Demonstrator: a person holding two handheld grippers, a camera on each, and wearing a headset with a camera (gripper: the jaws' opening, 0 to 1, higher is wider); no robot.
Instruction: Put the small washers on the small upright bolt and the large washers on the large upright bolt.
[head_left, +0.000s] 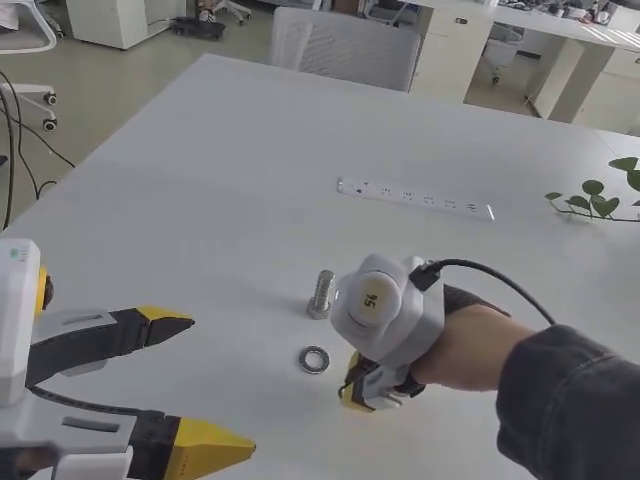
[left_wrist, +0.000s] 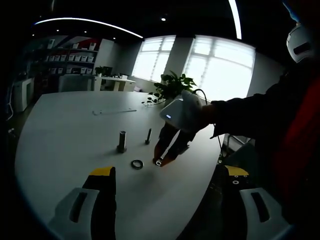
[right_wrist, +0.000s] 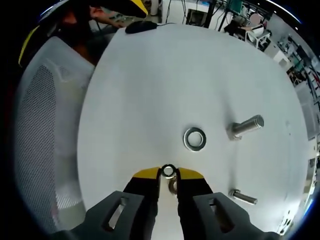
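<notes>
The large upright bolt (head_left: 321, 293) stands mid-table, with a large washer (head_left: 314, 359) lying flat just in front of it. My right gripper (head_left: 358, 395) points down at the table beside that washer. In the right gripper view my right gripper (right_wrist: 168, 173) is shut on a small washer (right_wrist: 168, 170), and another small ring seems to lie between the jaws below it. The large washer (right_wrist: 194, 138), the large bolt (right_wrist: 246, 126) and the small bolt (right_wrist: 243, 197) lie beyond. My left gripper (head_left: 190, 380) hangs open at the near left, holding nothing; its view shows the small bolt (left_wrist: 148, 136).
A white power strip (head_left: 415, 197) lies further back on the white table (head_left: 200, 180). Plant leaves (head_left: 600, 195) reach in at the right edge. A mesh chair (head_left: 345, 45) stands at the far table edge.
</notes>
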